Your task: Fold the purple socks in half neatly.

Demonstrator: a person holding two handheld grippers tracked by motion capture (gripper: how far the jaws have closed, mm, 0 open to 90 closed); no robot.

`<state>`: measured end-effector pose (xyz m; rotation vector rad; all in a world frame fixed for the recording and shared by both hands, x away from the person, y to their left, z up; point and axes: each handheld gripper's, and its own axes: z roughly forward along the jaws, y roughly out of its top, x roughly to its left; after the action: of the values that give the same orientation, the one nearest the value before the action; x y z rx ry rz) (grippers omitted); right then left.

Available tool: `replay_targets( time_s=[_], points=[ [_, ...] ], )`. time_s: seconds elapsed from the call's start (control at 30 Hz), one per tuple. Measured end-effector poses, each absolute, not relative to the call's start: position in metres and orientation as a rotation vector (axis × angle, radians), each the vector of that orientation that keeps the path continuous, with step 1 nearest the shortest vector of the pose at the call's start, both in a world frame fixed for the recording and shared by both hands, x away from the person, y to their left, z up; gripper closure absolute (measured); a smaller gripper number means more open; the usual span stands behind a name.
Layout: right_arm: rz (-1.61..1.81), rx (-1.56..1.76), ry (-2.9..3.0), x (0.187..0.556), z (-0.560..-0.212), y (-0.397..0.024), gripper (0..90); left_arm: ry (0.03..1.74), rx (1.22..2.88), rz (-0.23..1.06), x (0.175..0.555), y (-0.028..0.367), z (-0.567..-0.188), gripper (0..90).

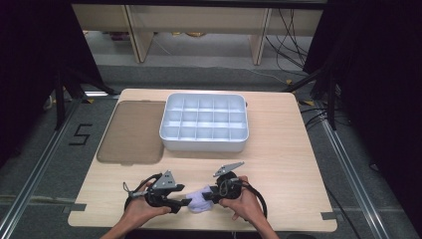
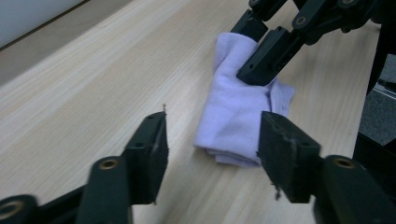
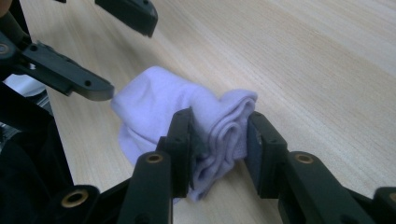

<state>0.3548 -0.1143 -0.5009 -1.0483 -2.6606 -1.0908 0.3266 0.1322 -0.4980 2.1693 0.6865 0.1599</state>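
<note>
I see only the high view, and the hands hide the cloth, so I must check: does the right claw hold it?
Observer: Yes. The right claw is shut on the folded end of the cloth; both pads press the layers.
Operator: And the left claw?
Observer: The left claw stands open. The other end of the cloth lies on the table just ahead of it, not gripped.

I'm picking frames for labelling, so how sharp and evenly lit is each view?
High view: table evenly lit, surroundings dark, white tray slightly glary. Left gripper view: folded cloth fairly sharp, near tongs soft. Right gripper view: cloth folds crisp, far tabletop blurred.
</note>
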Motion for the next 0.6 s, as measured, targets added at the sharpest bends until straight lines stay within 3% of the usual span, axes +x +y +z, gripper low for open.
replay_targets(
  time_s=[0.17,0.6],
  points=[
    [-1.132,-1.050,-2.691,0.351,-0.501,-0.112,66.3,0.724,2.162,0.153,0.322,0.141,-0.501,33.8],
    [-1.119,-0.996,-2.777,0.347,-0.495,-0.110,66.6,0.759,2.181,0.190,0.317,0.166,-0.501,30.7]
  ],
)
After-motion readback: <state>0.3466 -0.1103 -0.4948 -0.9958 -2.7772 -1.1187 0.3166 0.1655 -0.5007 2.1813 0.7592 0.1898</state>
